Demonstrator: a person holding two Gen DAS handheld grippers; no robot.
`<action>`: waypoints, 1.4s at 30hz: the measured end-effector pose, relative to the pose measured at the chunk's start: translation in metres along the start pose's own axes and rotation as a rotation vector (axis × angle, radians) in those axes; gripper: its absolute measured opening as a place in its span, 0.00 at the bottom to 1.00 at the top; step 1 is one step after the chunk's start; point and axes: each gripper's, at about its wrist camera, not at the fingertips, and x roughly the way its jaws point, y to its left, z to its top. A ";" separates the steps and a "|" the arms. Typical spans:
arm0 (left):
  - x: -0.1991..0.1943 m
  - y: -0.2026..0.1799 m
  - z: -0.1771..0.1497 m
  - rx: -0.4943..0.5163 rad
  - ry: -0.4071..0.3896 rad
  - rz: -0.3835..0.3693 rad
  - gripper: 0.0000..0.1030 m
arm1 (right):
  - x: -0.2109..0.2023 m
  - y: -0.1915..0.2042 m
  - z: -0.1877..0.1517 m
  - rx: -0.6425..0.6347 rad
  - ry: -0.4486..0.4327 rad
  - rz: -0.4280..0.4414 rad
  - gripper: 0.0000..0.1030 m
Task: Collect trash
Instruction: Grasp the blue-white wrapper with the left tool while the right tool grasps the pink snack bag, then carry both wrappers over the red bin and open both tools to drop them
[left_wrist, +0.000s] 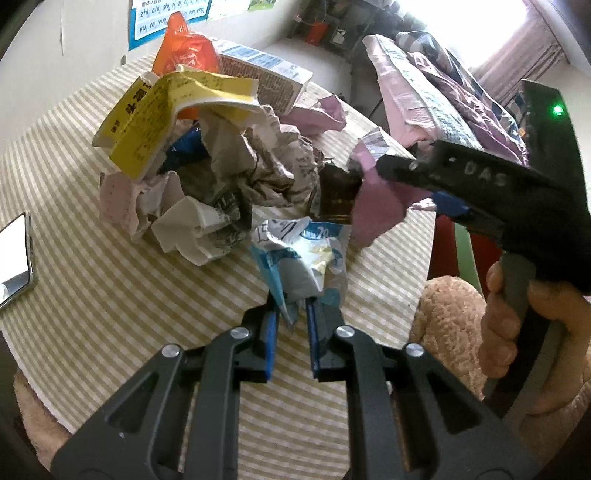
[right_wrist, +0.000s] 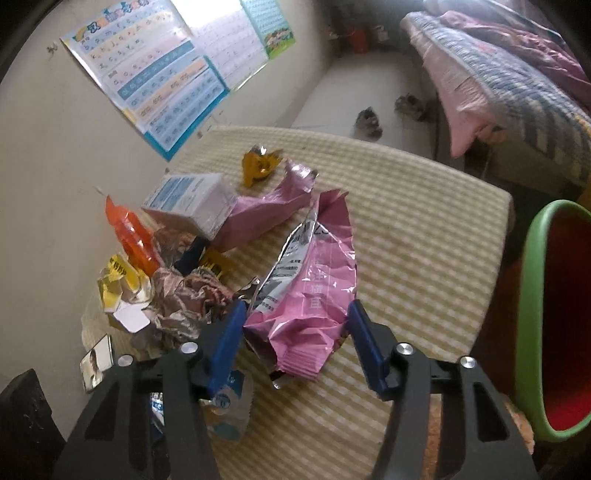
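- The left claw (left_wrist: 290, 314) is clenched on the lower edge of a crumpled blue-and-white wrapper (left_wrist: 301, 258), which rises from its pads above the striped surface (left_wrist: 110, 295).
- The right claw (right_wrist: 295, 332) is spread wide, its blue pads on either side of a pink foil bag (right_wrist: 314, 295) that lies on the surface; no grip is made yet.
- Both pieces look light, thin and crinkly. The foil is probably slick, so I would pinch a folded or sealed edge, such as the pleated bottom nearest the right claw, and not the flat face.
- Further out, the pile (left_wrist: 207, 166) near the wall holds crushed newsprint, a yellow carton (left_wrist: 166, 110), an orange wrapper (left_wrist: 184, 48) and a blue-and-white box (right_wrist: 192, 199). The box looks stiffer; the paper should compress easily.
- A green-rimmed bin (right_wrist: 535, 332) with a red inside stands beside the surface on the right, likely the destination.
- A phone (left_wrist: 14, 254) lies at the left edge; it is not trash.
- Writing: "DAS" on the right claw's body in the left view, "70" on the wrapper, "zhi chi shi" and "yu ye yue" on the wall chart (left_wrist: 166, 14). The bag's characters are too blurred to read.
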 end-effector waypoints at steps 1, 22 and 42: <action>-0.001 0.000 -0.001 -0.001 -0.002 -0.001 0.13 | -0.001 0.001 0.000 -0.005 -0.002 0.004 0.53; -0.025 -0.012 0.002 0.022 -0.072 -0.018 0.13 | -0.087 0.009 -0.010 -0.071 -0.192 0.038 0.33; -0.018 -0.098 0.032 0.178 -0.097 -0.129 0.13 | -0.151 -0.102 -0.030 0.131 -0.321 -0.123 0.33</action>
